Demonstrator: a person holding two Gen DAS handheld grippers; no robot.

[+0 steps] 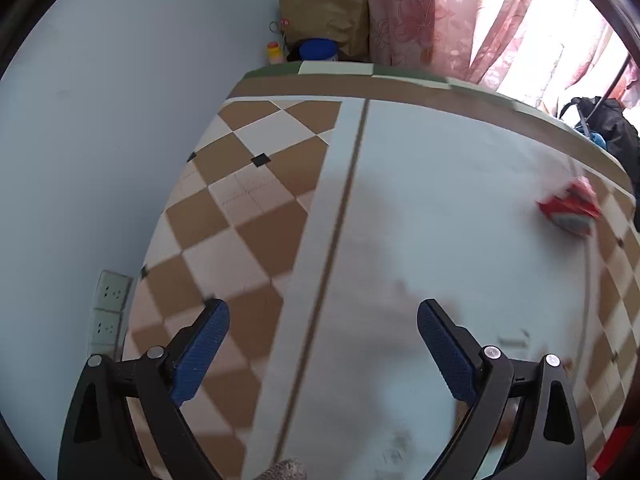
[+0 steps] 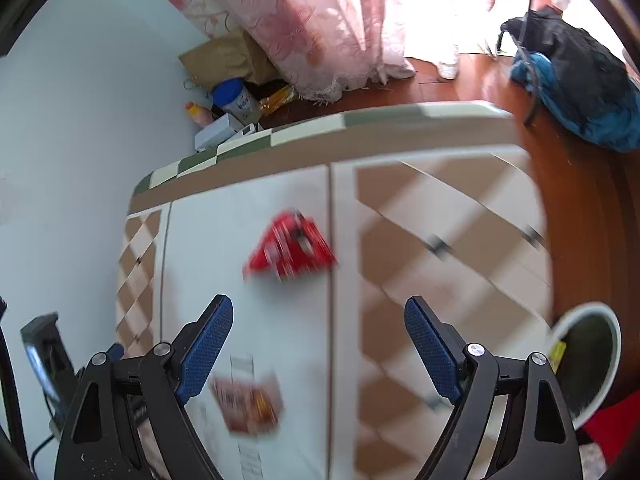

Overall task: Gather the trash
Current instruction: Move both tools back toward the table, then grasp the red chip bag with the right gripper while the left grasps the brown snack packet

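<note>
A crumpled red wrapper (image 2: 290,250) lies on the white middle strip of the table, ahead of my right gripper (image 2: 319,320), which is open and empty above the table. A brown-and-red snack wrapper (image 2: 246,404) lies flat below and between its fingers. The red wrapper also shows in the left wrist view (image 1: 570,208), far right. My left gripper (image 1: 323,324) is open and empty over the white strip. A white-rimmed bin (image 2: 588,364) with a dark inside stands beside the table's right edge.
The table (image 2: 440,216) has a brown-and-cream checked cloth. Behind it on the floor stand a paper bag (image 2: 224,58), a blue-lidded jar (image 2: 234,98) and small boxes. A dark backpack (image 2: 580,80) lies on the wooden floor. Wall sockets (image 1: 110,308) sit left.
</note>
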